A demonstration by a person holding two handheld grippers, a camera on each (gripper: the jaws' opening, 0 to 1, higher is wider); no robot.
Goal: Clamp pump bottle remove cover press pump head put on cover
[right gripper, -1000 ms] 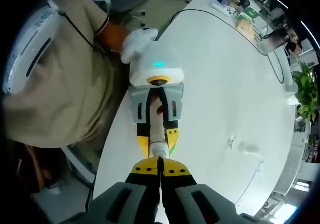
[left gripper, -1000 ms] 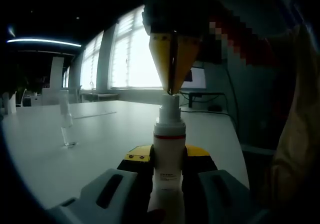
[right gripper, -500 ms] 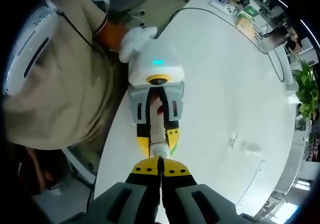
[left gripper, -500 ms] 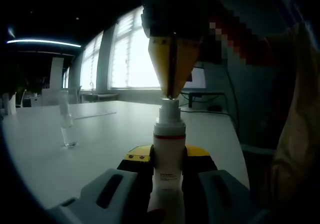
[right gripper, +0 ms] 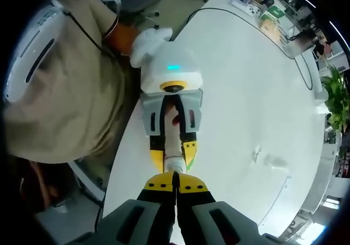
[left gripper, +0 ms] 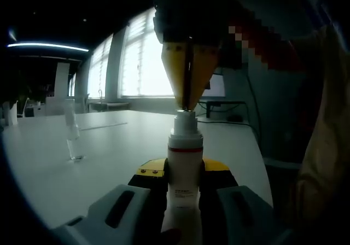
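My left gripper [left gripper: 185,187] is clamped on the pump bottle [left gripper: 185,171], upright over the tabletop [left gripper: 109,146], so my right gripper [right gripper: 175,186], tips together at 12 o'clock, can press the pump head [left gripper: 185,119]; clear cover [left gripper: 71,135] parked at 9 o'clock.

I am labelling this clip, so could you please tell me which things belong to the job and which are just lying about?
In the job:
white pump bottle with red band
left gripper
right gripper
clear plastic cover

Lying about:
white table
black cable
green potted plant
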